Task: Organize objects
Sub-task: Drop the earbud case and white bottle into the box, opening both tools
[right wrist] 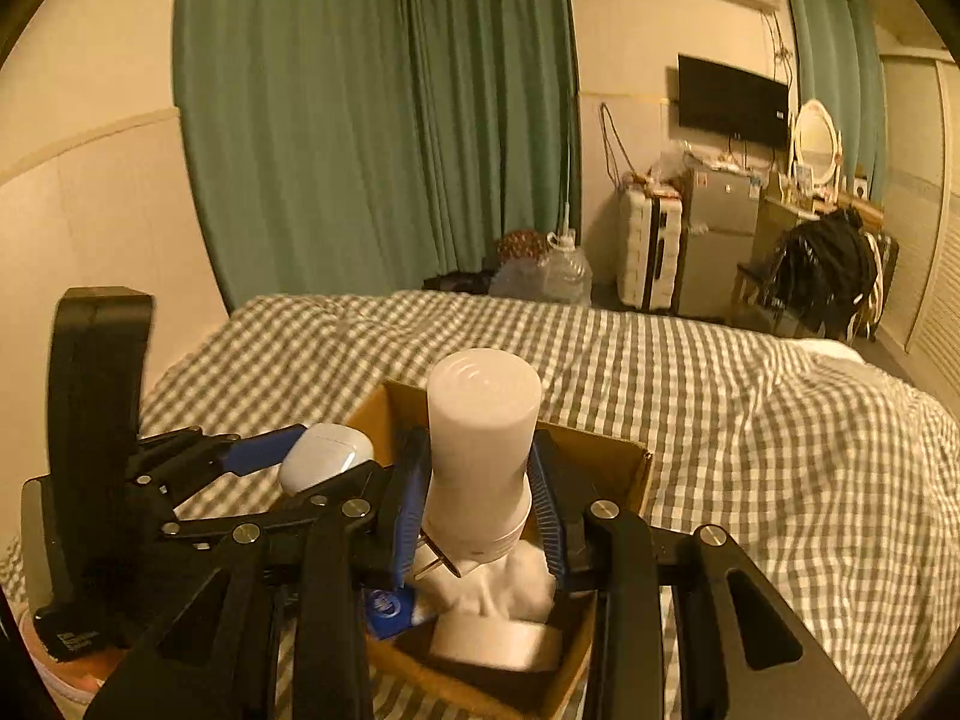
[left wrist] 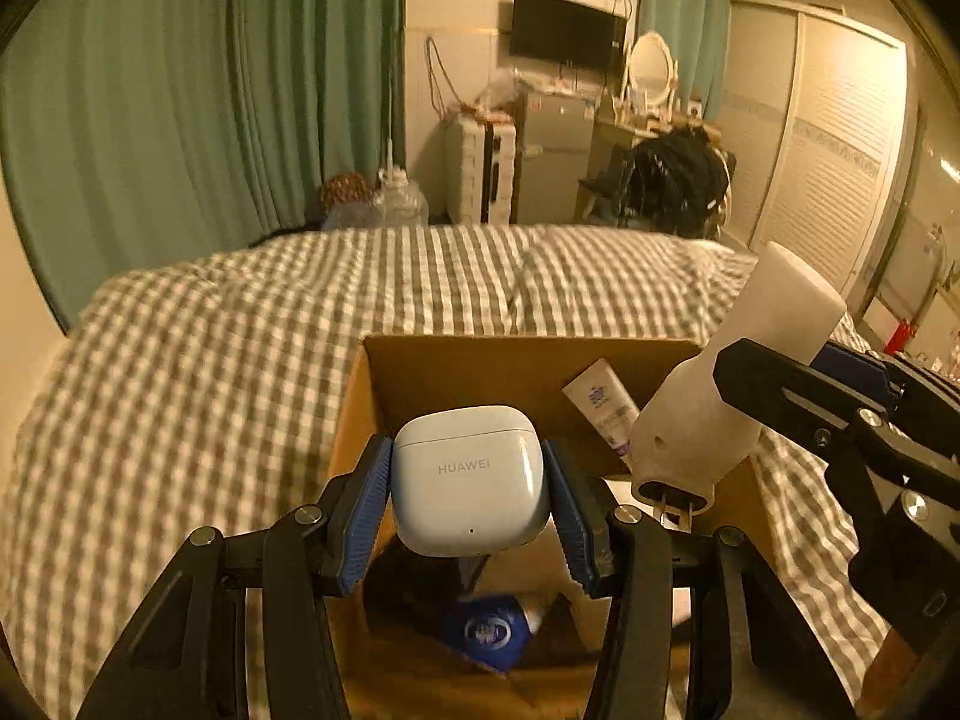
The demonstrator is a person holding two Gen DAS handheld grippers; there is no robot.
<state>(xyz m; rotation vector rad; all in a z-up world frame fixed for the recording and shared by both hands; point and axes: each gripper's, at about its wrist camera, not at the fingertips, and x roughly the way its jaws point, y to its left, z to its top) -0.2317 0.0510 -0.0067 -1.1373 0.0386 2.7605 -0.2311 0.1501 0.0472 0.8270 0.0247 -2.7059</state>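
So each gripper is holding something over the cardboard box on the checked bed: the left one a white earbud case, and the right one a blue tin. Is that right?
Not quite. The right gripper holds a white plug-in device with metal prongs, not a blue tin, as the right wrist view shows. The rest stands: the left gripper holds the white earbud case over the cardboard box on the checked bed.

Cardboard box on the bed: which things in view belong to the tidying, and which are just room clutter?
Job: cardboard box, earbuds case in left gripper, plug-in night light in right gripper, tube, blue tin.
Lying about: suitcase, mirror, water jug.
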